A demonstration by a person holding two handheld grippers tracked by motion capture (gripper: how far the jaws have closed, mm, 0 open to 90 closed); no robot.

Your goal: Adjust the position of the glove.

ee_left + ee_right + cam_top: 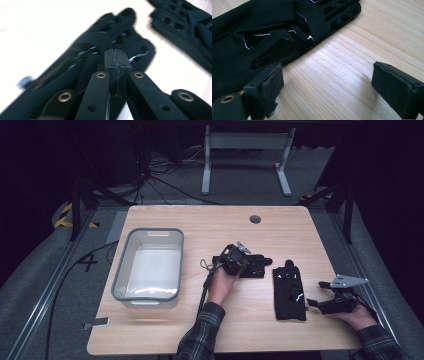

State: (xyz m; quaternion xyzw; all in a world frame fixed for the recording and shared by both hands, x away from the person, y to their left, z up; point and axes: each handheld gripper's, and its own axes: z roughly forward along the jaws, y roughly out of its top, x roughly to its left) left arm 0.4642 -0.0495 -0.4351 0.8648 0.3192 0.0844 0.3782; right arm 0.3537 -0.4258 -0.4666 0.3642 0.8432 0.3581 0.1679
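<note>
The left gripper (239,259) has its fingers (117,65) pressed together over the left glove (255,266); whether fabric is pinched between the pads cannot be told, the left gripper view being blurred. The right gripper (320,292) rests at the near right of the worktop (210,227) with its fingers (268,85) well apart, one pad just beside the cuff edge of the right glove (289,292) and bare wood between them.

The worktop is pale wood grain with rounded corners and a round cable hole (255,219) near its far edge. A grey plastic bin (148,266) stands at its left. Around it the room is dark, with grey carpeted floor, cables and a white stand (246,157) beyond the far edge.

The left glove lies at the centre, long axis running left to right, its finger end toward the right. The right glove lies flat just to the right of it, long axis near to far, finger end pointing far.

The left glove's cuff end is hidden behind the hand (220,282) and gripper in the high view. A glossy logo (299,31) on the right glove is too small to read.
</note>
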